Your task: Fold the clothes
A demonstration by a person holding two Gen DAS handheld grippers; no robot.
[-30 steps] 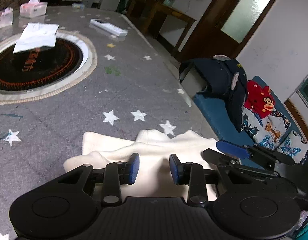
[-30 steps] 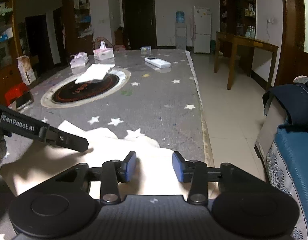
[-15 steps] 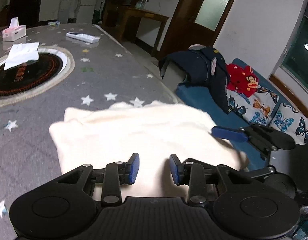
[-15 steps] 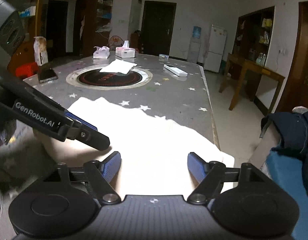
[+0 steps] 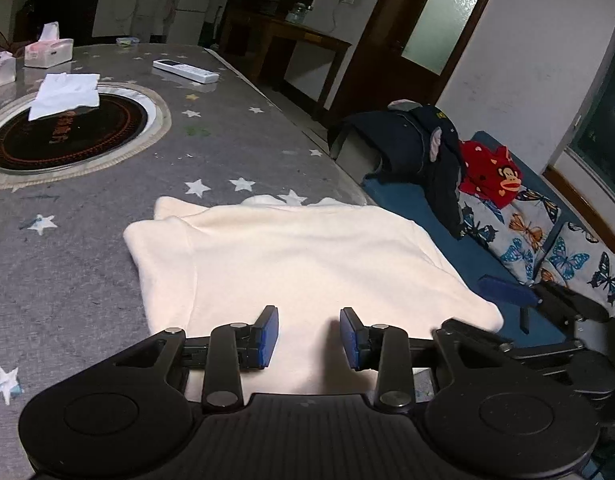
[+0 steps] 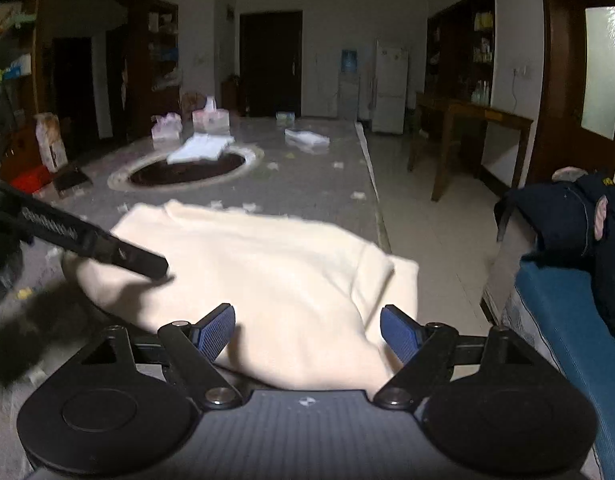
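Note:
A cream garment (image 5: pixel 307 248) lies folded and spread on the grey star-patterned table (image 5: pixel 87 280), at its near right corner. My left gripper (image 5: pixel 309 334) sits over the garment's near part, jaws narrow, with a fold of cloth filling the gap between the blue pads. Seen from the right wrist, a left finger (image 6: pixel 139 258) rests on the garment (image 6: pixel 267 264). My right gripper (image 6: pixel 307 332) is opening wide. The garment's right corner bulges between its pads, which stand clear of the cloth. One of its blue pads (image 5: pixel 503 290) shows beside the cloth's right edge.
Farther back the table has a round dark inset (image 5: pixel 63 136) with white paper (image 5: pixel 65 94), tissue boxes (image 5: pixel 49 52) and a remote (image 5: pixel 185 71). The table's right edge (image 6: pixel 377 216) drops to tiled floor. A blue sofa (image 5: pixel 403 200) carries a dark jacket (image 5: pixel 411 144) and a red garment (image 5: pixel 489 172).
The lifted cloth has come down and now lies spread flat. My right jaws went from narrow to wide and let the cloth go. Both grippers shifted sideways.

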